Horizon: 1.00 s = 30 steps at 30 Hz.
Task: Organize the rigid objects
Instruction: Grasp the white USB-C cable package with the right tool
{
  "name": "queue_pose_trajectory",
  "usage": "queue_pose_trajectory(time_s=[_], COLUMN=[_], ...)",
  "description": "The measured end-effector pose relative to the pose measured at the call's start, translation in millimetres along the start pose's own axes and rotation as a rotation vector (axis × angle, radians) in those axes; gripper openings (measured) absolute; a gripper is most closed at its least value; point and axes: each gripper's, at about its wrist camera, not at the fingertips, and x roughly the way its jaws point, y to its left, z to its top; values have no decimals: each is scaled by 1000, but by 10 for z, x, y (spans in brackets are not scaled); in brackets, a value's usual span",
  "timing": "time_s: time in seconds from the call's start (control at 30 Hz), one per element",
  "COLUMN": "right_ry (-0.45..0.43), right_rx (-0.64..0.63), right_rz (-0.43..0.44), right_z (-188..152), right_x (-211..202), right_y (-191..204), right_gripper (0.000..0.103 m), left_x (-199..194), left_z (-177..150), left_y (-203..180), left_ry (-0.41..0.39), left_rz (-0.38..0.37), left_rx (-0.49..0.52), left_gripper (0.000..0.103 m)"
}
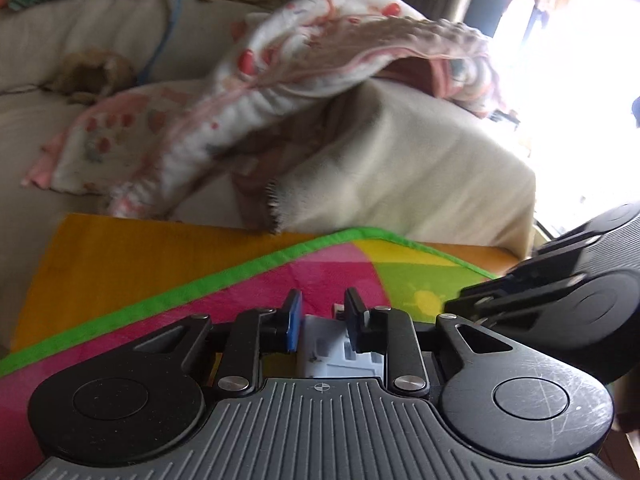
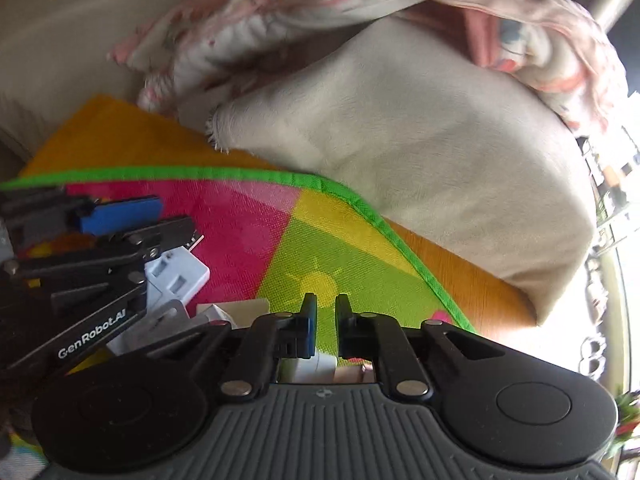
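My left gripper (image 1: 322,314) holds a white plastic slotted part (image 1: 334,354) between its jaws, low over a colourful mat (image 1: 260,280). The same part shows in the right wrist view (image 2: 180,274), under the left gripper (image 2: 160,220). My right gripper (image 2: 326,320) has its jaws nearly closed, with a narrow gap; a white piece (image 2: 316,366) lies below them and I cannot tell whether it is gripped. More white pieces (image 2: 232,312) lie on the mat (image 2: 320,248) beside it. The right gripper also shows at the right in the left wrist view (image 1: 560,280).
The mat lies on an orange wooden table (image 1: 100,256). Behind it stands a beige sofa armrest (image 1: 420,168) draped with a red-and-white floral blanket (image 1: 280,60). A brown object (image 1: 96,74) and a blue cable (image 1: 168,32) lie on the sofa seat. Bright window at right.
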Motion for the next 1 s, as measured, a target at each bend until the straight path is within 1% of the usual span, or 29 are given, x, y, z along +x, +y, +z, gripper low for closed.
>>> queue_pose_trajectory(time_s=[0.07,0.13,0.23,0.3,0.4,0.47,0.53,0.57,0.6,0.67,0.7,0.73,0.8,0.83,0.87,0.9,0.93,1.0], right_ry=[31,36,37,45,37,56,81,72,11,-152,-220,-276,-364,-413,-455,-479,-483,-450], right_rx=[-4,-13,-13,-35,-95,-90,-84,-80,-65,-79,-86,-84,-60,-31,13,70,150,341], right_rz=[-5,-4,35,81,101,154,253,293,295,273,261,243,151,92,42,15,13,50], right_z=[-42,-109,-263,-412,-690,-907,-1155,-1299,-1479,-1890,-2095,-2311,-2694,-2862,-3001,-3116,-3199,-3296], right_x=[28,-10,-166,-277,-443,-566,-733,-851,-1030,-1420,-1584,-1731,-1946,-2028,-2054,-2053,-2011,-1832], right_y=[30,55,91,151,300,357,309,255,184,12,-93,-181,-384,-532,-696,-861,-1063,-1449], right_gripper=[7,7,6,6,5,4,4,4,4,6,12,16,46,53,67,74,76,76], left_x=[-53,-141,-355,-540,-809,-987,-1165,-1242,-1340,-1532,-1628,-1728,-1897,-1967,-2034,-2100,-2155,-2306], left_z=[-51,-126,-307,-445,-668,-821,-979,-1048,-1123,-1245,-1298,-1346,-1430,-1463,-1495,-1530,-1559,-1659], left_y=[-34,-67,-130,-186,-235,-300,-385,-431,-474,-546,-573,-592,-612,-615,-613,-607,-600,-588], left_ry=[7,14,32,38,52,72,103,109,101,54,24,-6,-50,-64,-67,-65,-62,-59], left_rz=[-33,-60,-100,-107,-109,-122,-153,-165,-173,-148,-126,-95,-21,1,8,7,3,-19], left_rx=[29,41,30,29,-9,-26,-32,-36,-42,-47,-46,-46,-52,-52,-46,-40,-40,-44], left_gripper=[26,25,23,23,23,23,23,23,23,23,23,23,23,23,23,23,23,23])
